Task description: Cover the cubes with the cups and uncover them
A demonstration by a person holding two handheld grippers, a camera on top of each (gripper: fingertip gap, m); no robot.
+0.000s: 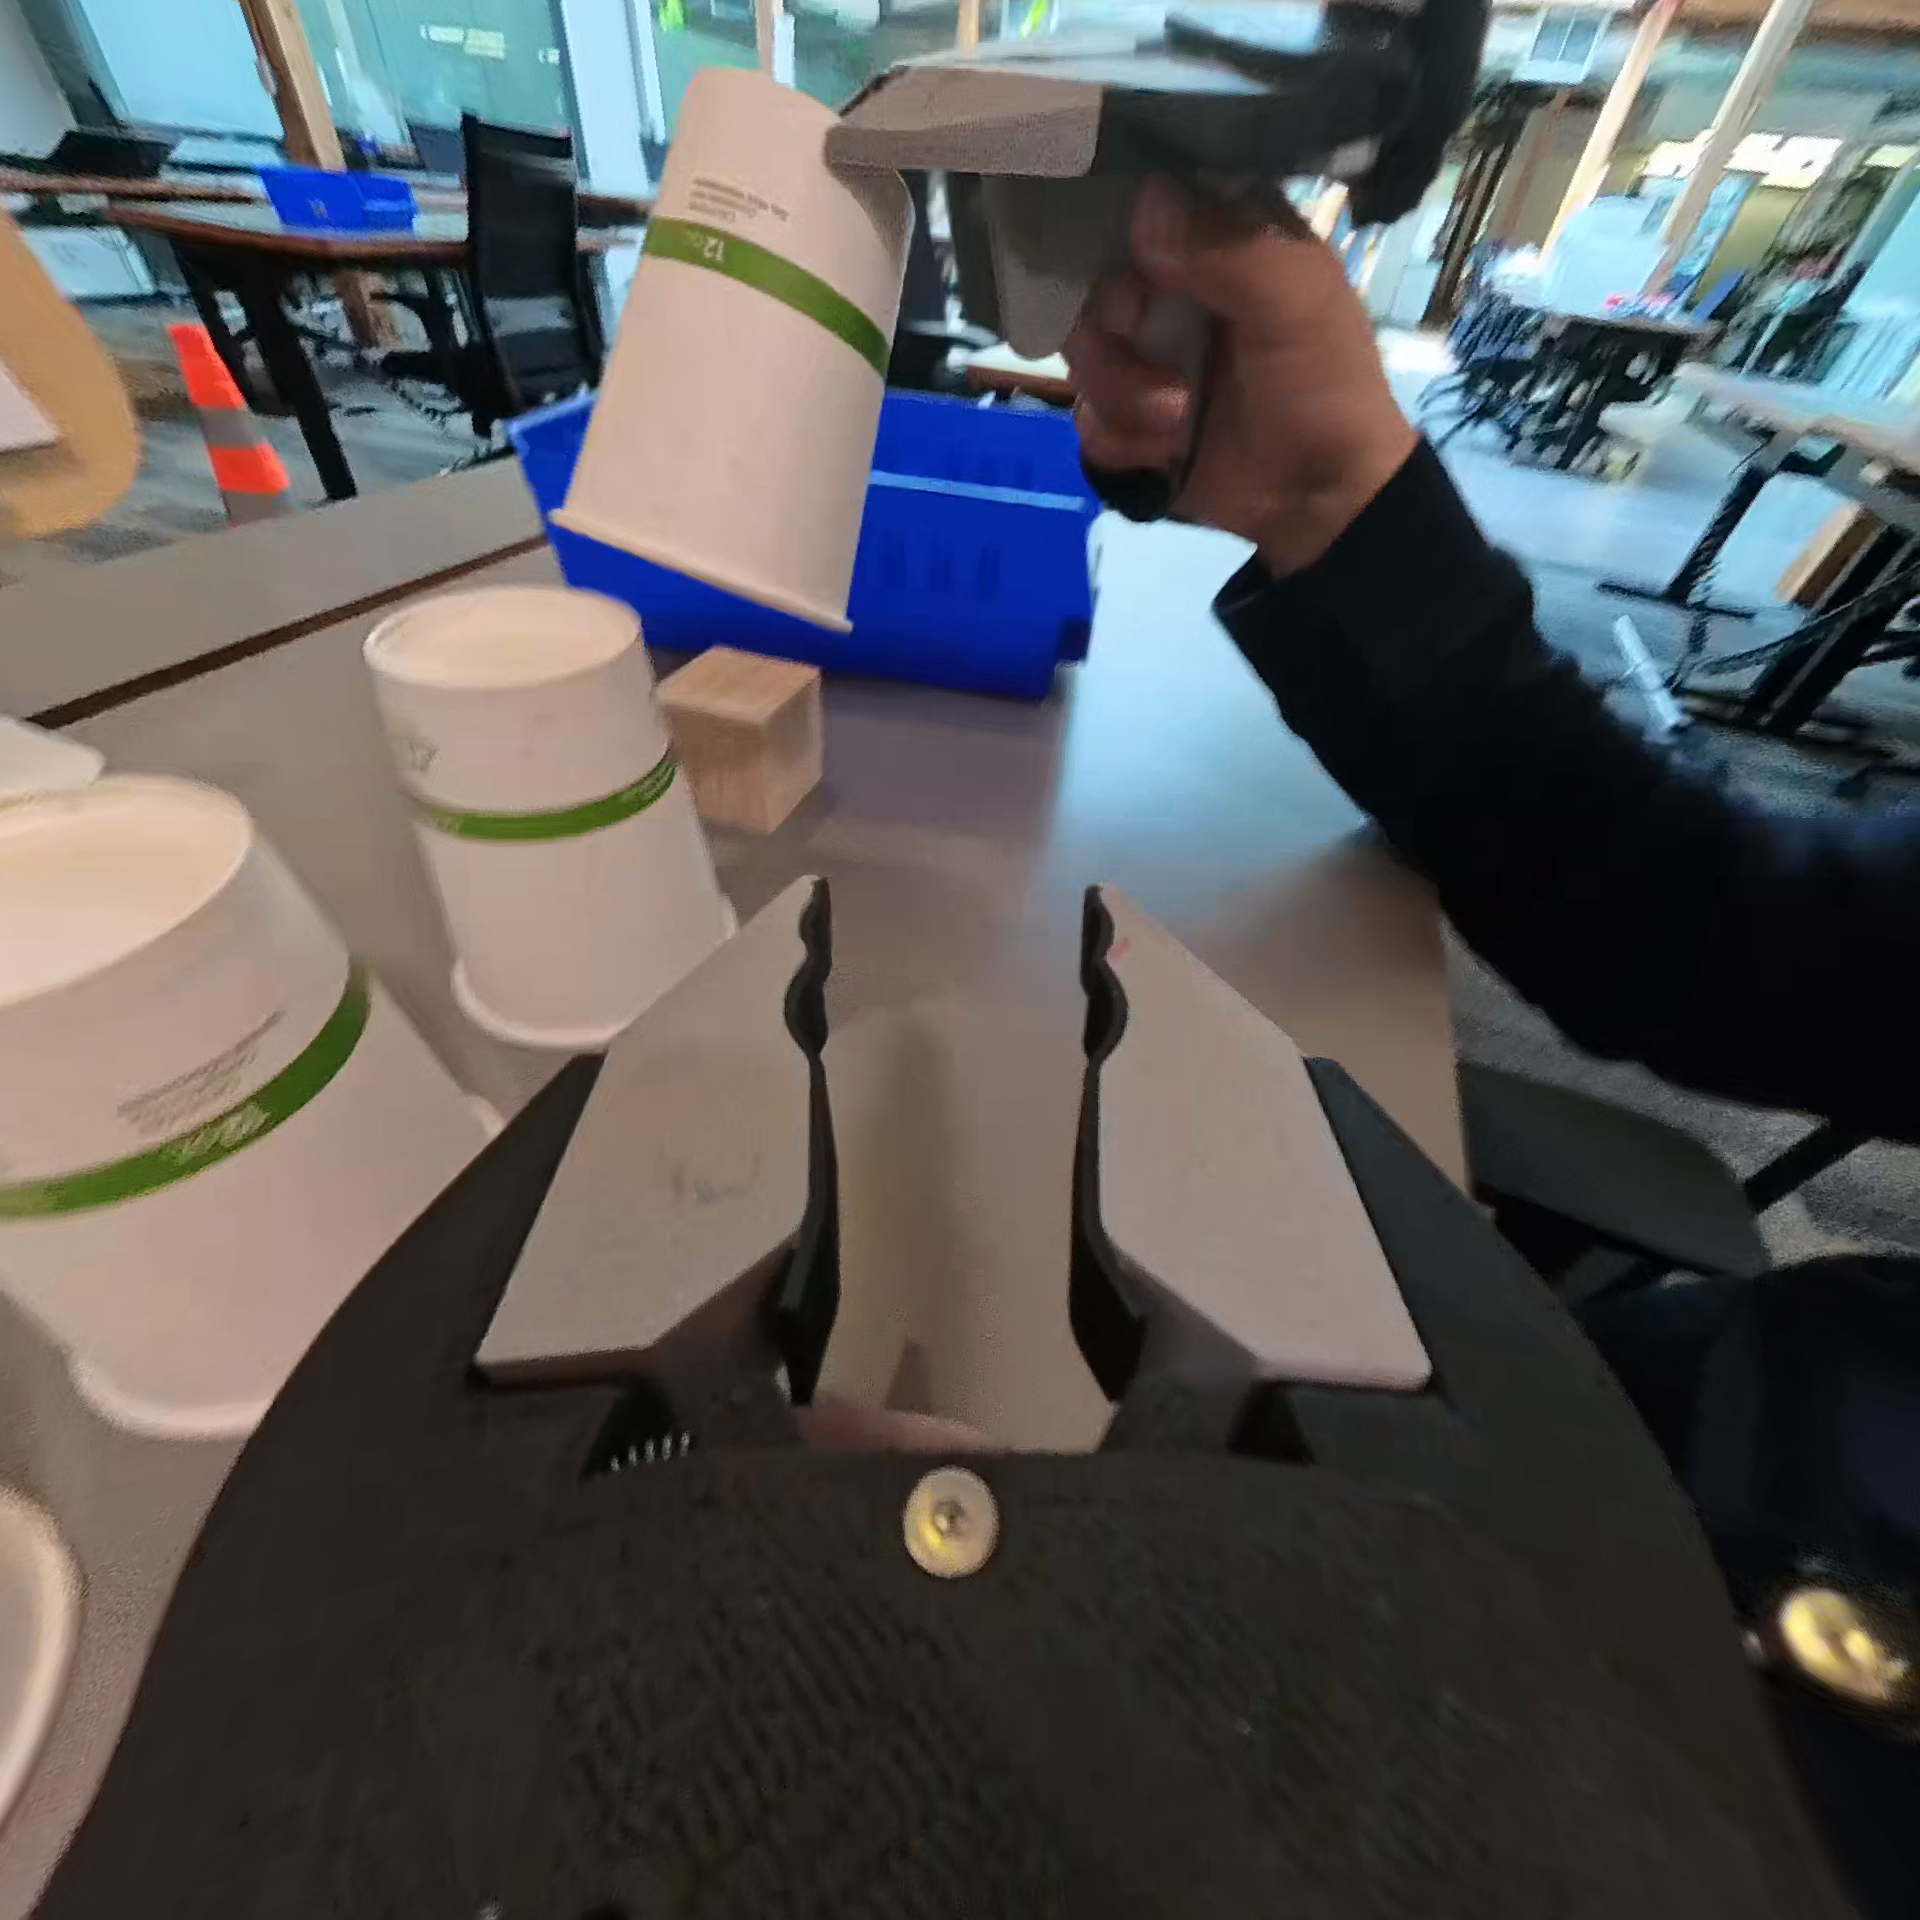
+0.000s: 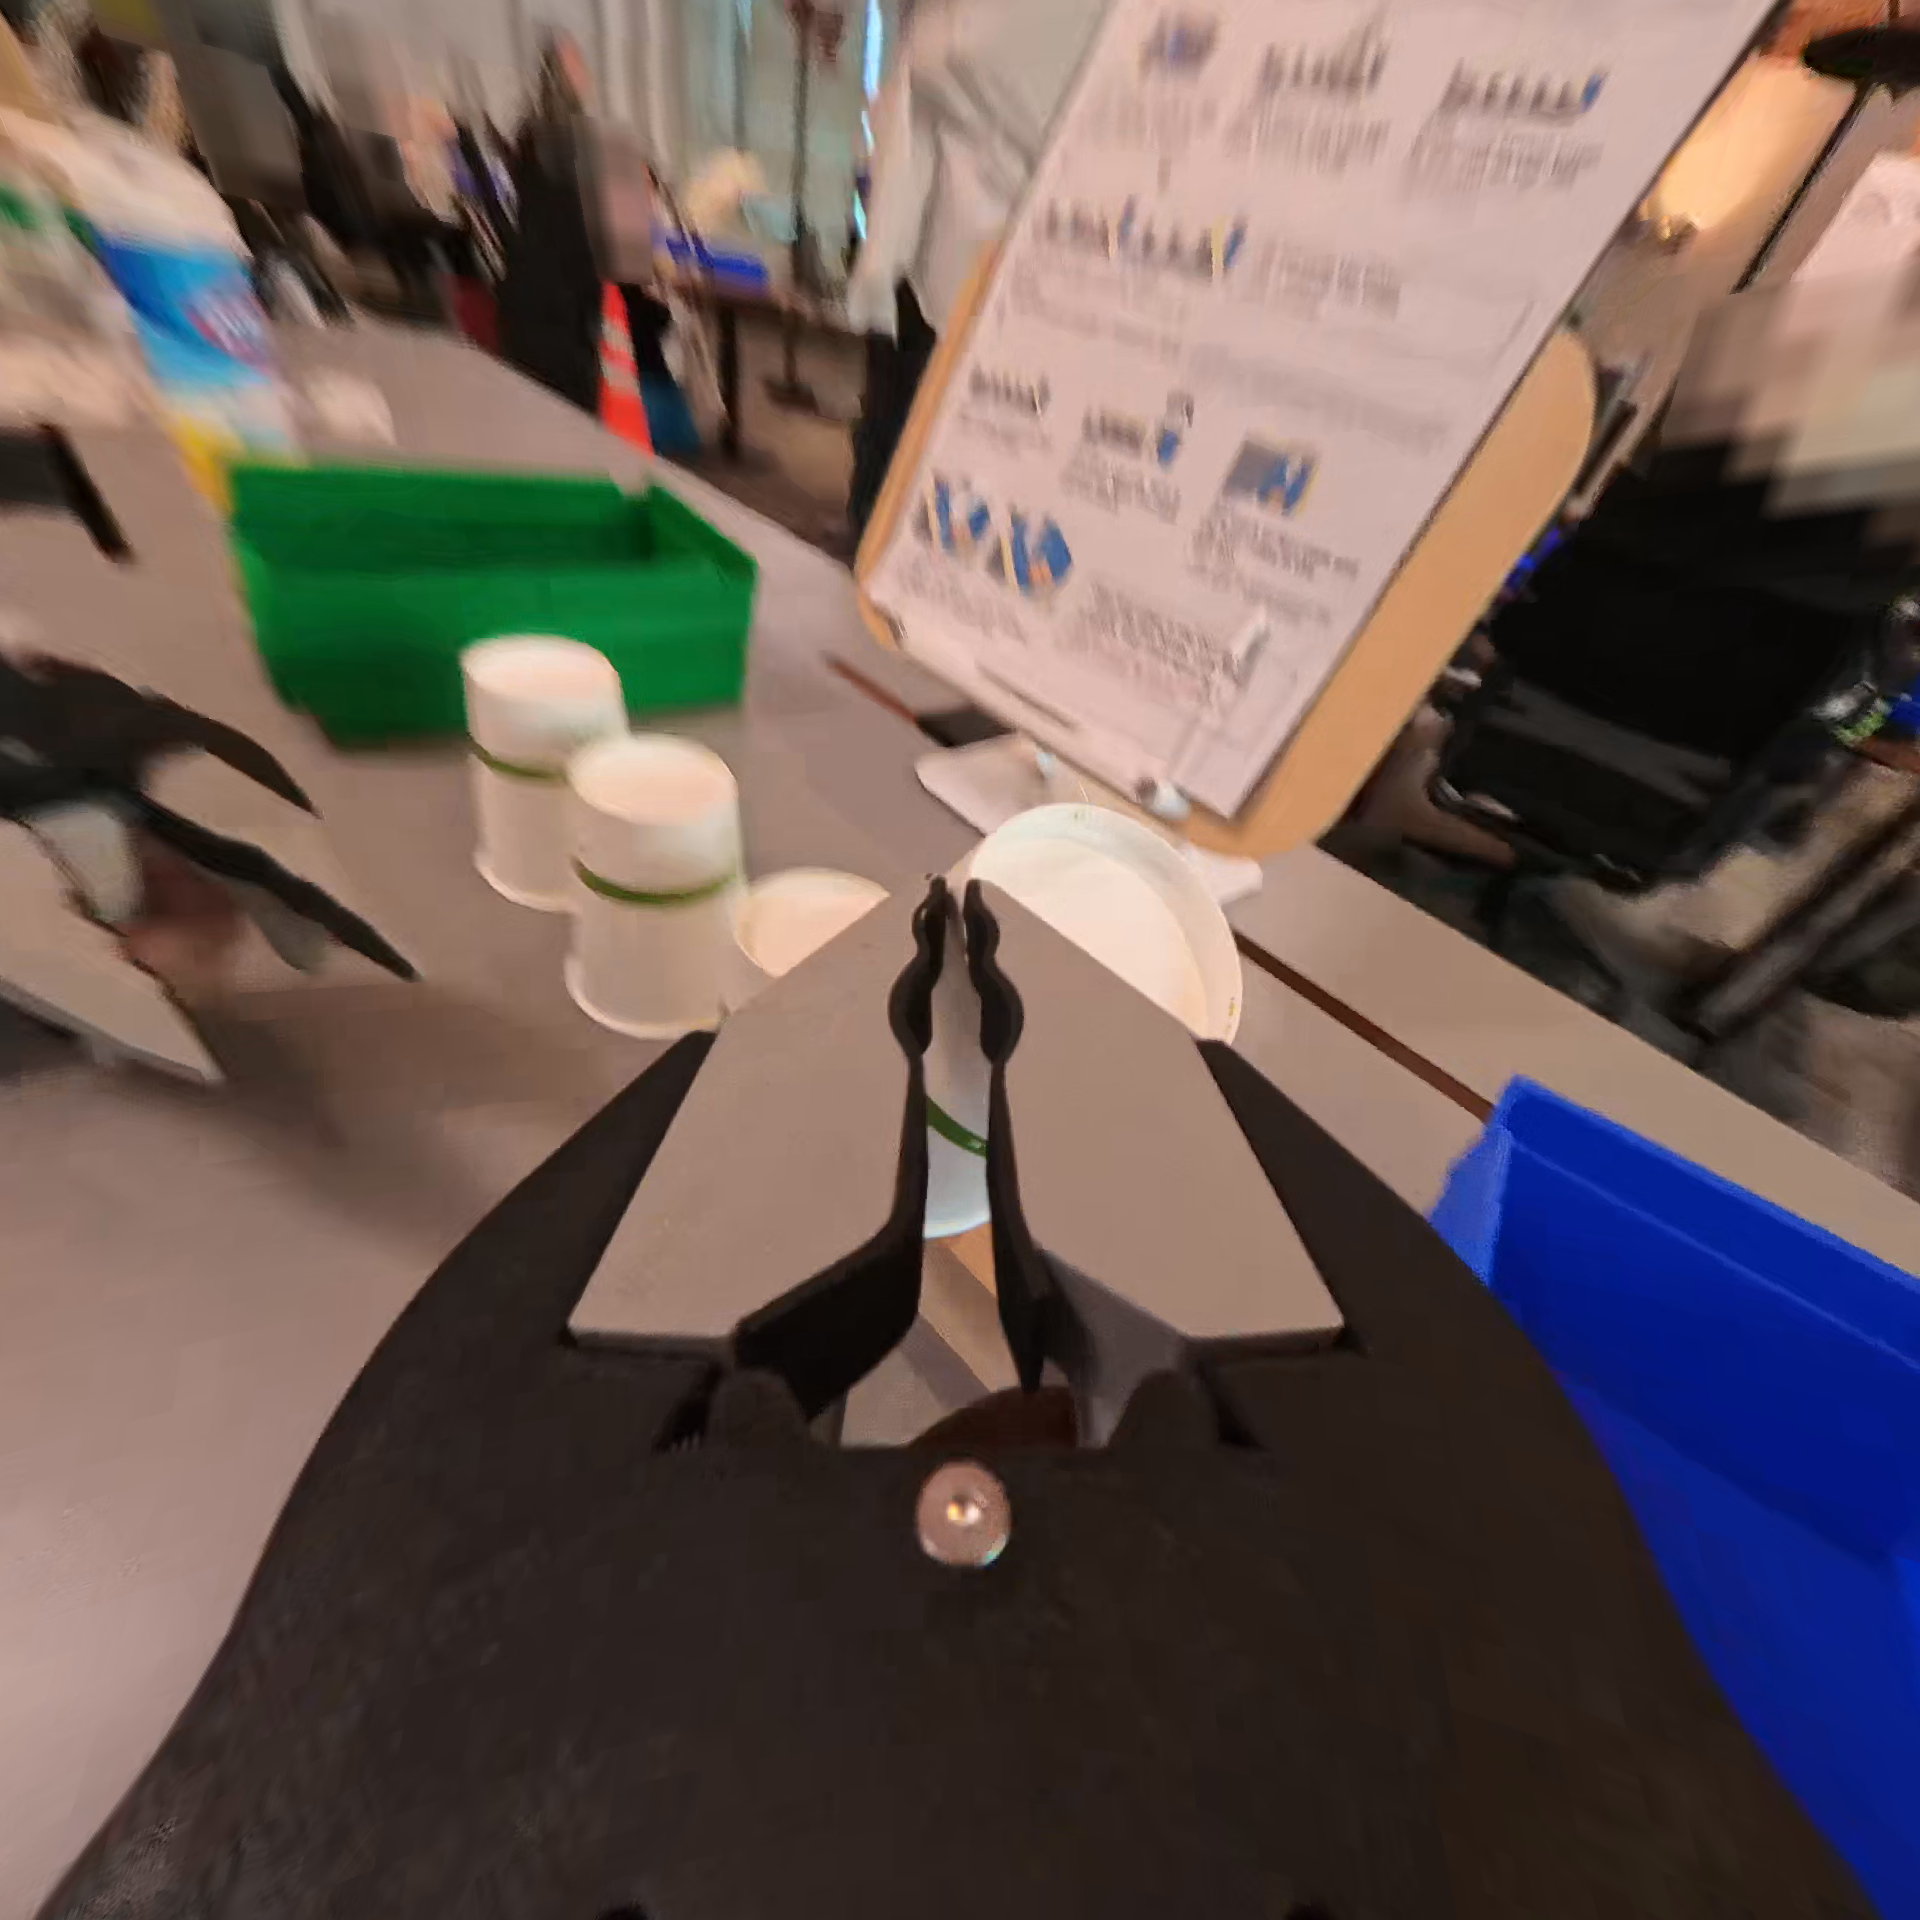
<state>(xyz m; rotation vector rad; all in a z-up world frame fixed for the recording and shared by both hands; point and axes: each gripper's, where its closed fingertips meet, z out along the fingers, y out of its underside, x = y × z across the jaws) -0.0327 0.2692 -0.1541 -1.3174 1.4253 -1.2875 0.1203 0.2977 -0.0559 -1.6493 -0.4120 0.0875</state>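
My right gripper is shut on the base edge of an upside-down white paper cup with a green band. In the left wrist view this cup hangs tilted in the air from the right gripper, above a bare wooden cube on the grey table. My left gripper is open and empty, low over the table in front of the cube. Two more upside-down cups stand to its left. They also show in the right wrist view.
A blue bin stands behind the cube and also shows in the right wrist view. A green bin sits at the back left. A tilted instruction board stands behind the cups. A person's hand and dark sleeve reach in from the right.
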